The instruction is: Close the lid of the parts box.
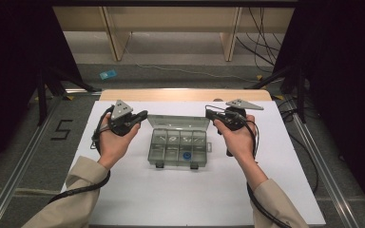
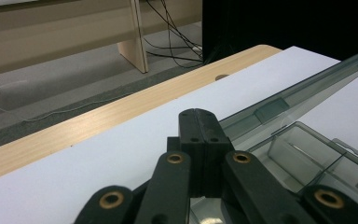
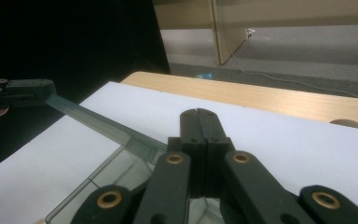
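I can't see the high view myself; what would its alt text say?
A person's two hands each hold a black gripper, jaws shut, either side of an open clear compartment box on a white table: left gripper, right gripper. A small blue part lies in one compartment.

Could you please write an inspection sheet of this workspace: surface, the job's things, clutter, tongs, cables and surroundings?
Surface: white board on a wooden table.
Job's things: clear compartment box at the middle, lid open and standing at the back; a blue item in one front compartment, small pale parts in others.
Clutter: nothing seen.
Tongs: left tongs shut, empty, at the lid's left end; right tongs shut, empty, at its right end.
Cables: one black cable from each tongs; more cables on the floor behind.
Surroundings: grey floor, wooden furniture legs, dark curtains at both sides, a "5" marked on the floor.
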The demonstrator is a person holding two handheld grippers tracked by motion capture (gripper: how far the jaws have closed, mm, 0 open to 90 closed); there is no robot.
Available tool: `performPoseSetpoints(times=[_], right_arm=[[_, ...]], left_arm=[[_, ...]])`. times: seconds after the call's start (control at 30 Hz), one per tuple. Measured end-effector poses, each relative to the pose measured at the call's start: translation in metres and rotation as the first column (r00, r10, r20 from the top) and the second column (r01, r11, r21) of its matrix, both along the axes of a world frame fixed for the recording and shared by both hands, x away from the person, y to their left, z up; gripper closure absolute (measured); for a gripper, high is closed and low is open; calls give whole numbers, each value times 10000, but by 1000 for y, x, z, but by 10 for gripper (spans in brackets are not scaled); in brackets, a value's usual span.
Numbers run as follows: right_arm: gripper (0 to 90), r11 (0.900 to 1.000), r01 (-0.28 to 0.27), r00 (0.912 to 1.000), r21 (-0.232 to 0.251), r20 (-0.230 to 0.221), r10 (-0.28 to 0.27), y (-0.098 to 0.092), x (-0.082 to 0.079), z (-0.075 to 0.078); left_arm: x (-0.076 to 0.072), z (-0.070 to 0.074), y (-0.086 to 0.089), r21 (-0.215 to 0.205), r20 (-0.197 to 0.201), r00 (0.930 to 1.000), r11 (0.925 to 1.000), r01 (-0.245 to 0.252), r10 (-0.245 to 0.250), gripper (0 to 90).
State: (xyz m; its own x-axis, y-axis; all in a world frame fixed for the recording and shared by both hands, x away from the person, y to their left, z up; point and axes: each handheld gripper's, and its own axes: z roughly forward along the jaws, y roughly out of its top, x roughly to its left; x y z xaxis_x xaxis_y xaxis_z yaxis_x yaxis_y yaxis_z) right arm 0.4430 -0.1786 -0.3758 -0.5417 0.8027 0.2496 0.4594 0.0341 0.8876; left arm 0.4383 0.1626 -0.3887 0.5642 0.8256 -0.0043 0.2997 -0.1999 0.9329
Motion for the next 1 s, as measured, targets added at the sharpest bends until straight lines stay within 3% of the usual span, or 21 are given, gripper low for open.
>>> performPoseSetpoints(times=[0.1,0.33,0.47,0.5,0.73,1.0], right_arm=[[900,10000,-5,9997,-16,232,6,0,1,-2],[900,9997,-177,9998,-186,87,178,2,-2,-4],[900,9990,-390,9987,-210,-326,383,2,-5,-5],[900,9985,-408,9991,-362,-133,403,2,-5,-7],[900,9980,-498,9977,-387,-478,479,2,-9,-10],[900,9972,-555,9971,-504,-542,527,1,-13,-12]], left_arm=[[-1,0,0,15,-33,10000,10000,18,-18,899],[-2,0,2,126,-266,9994,9997,202,-199,899],[-3,0,2,190,-402,9986,9992,341,-333,899],[-4,0,1,214,-425,9985,9991,354,-345,899],[-8,1,2,335,-615,9969,9981,510,-488,899],[-12,3,3,440,-822,9943,9965,714,-676,899]])
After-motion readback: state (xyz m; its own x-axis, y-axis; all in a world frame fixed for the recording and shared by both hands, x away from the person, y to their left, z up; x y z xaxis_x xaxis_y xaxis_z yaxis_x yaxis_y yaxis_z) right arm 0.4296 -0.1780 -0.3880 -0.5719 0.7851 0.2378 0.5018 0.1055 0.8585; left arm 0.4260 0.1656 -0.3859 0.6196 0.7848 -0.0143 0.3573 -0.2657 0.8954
